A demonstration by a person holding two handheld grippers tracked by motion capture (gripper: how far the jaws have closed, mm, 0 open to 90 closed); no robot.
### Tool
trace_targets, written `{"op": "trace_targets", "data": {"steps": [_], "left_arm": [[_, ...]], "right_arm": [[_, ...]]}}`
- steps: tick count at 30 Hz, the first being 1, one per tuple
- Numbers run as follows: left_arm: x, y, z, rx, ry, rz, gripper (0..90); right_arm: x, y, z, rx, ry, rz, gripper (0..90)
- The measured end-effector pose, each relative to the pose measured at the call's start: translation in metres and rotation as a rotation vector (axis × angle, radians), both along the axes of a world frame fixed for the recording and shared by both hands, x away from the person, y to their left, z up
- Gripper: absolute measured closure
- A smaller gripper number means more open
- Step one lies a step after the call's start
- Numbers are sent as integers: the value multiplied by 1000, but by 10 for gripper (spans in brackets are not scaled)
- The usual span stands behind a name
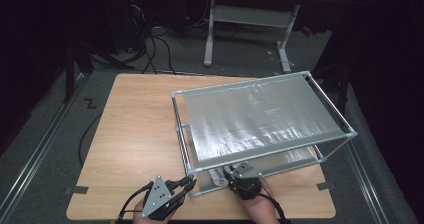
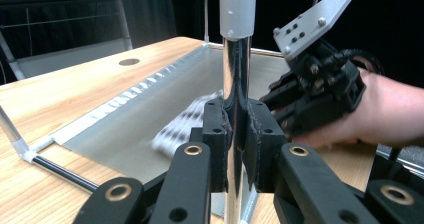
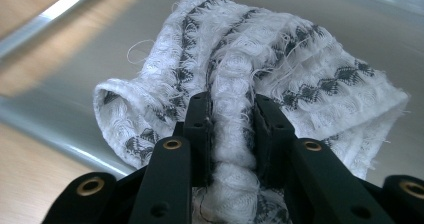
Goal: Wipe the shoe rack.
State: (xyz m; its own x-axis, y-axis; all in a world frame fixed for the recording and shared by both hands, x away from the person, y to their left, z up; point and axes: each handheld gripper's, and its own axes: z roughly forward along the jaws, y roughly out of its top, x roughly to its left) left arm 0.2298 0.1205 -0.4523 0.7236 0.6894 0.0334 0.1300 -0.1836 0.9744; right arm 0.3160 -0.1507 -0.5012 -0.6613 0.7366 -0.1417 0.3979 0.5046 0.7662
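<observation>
A silver two-shelf rack (image 1: 260, 116) stands on the wooden table (image 1: 135, 134), set a little askew, and everything happening is at its near left corner. The left gripper (image 1: 186, 188) is clamped hard on the rack's front corner post (image 2: 235, 84); from its own camera the shiny tube runs straight up between the two black pads, which press on it from both sides, and a white plastic joint (image 2: 237, 9) caps the post higher up.

Just to the right of that post, the right gripper (image 1: 231, 173) reaches in over the rack's lower shelf (image 2: 150, 114), with the person's hand (image 2: 380, 111) behind it. Its jaws are pinched onto a white cloth with dark zigzag stripes (image 3: 250, 79): a raised fold of the fabric is squeezed between the pads, and the rest spreads out ahead of them, crumpled and fraying at the edges. The cloth lies on the grey sheet of the lower shelf, close to the front edge and near the gripped post. From above it is mostly tucked under the top shelf, so I can make out little more than a pale patch there, probably the same cloth.

The two grippers sit close together, on either side of the post.
</observation>
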Motion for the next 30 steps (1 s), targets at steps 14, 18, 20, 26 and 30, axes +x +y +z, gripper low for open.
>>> {"op": "trace_targets", "data": {"steps": [14,18,20,26,30], "left_arm": [[5,10,2,22,5,25,810],[7,15,3,21,7,40,810],[7,16,2,19,5,42,810],[7,20,2,6,3,52,811],[6,21,2,1,3,54,810]], "right_arm": [[31,-102,0,-24,-29,-247,712],[34,-126,0,-42,-45,-318,709],[34,-132,0,-46,-49,-335,709],[31,-161,3,-93,-66,-453,712],[31,-181,4,-98,-69,-533,712]]}}
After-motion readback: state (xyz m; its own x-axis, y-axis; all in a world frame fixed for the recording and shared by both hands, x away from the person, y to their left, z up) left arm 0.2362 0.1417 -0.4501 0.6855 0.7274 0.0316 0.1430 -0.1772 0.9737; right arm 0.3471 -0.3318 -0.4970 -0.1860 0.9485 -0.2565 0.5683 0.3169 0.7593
